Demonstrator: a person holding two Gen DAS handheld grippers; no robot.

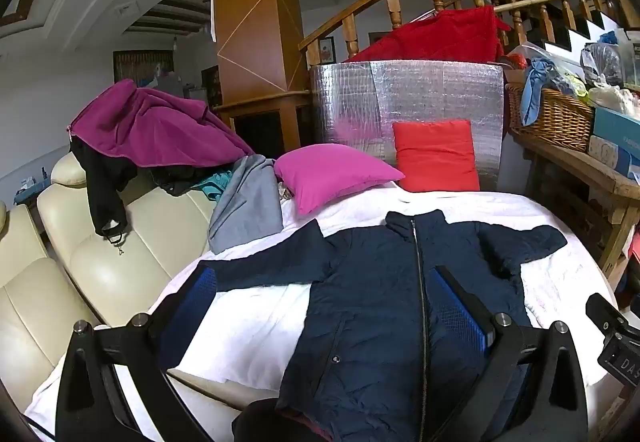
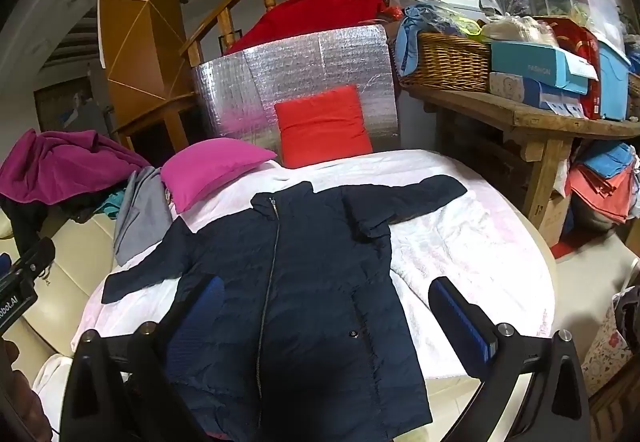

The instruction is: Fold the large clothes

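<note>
I had both tools wide open, with nothing pinched between the blue pads of either one. The left gripper [image 1: 326, 290] hovered over the navy jacket [image 1: 384, 302], its left finger above the white sheet [image 1: 256, 326] and its right finger above the jacket's front panel. The right gripper [image 2: 328, 302] hung over the same garment, its left finger over the dark fabric and its right finger over bare sheet at about four o'clock from the jacket's middle.

The jacket lay flat and face up on the sheet, zipped, with its collar toward twelve o'clock and its hem nearest to me. In the left wrist view one sleeve reached out toward nine o'clock and the other toward two o'clock, bent slightly at the cuff. Whether either tool touched the cloth I could not tell.

Beyond the collar, a magenta pillow [image 1: 332, 173] sat at about eleven o'clock and a red cushion [image 1: 436, 155] at twelve, the cushion leaning against a silver foil panel [image 1: 408, 101]. A grey garment [image 1: 248, 201] draped off the sheet's edge just beside the pillow. At nine o'clock stood a cream sofa [image 1: 120, 274] with a purple fleece [image 1: 152, 125] heaped on its back. At two o'clock a wicker basket [image 1: 552, 121] rested on a wooden bench [image 2: 560, 117], next to blue boxes [image 2: 532, 65].
</note>
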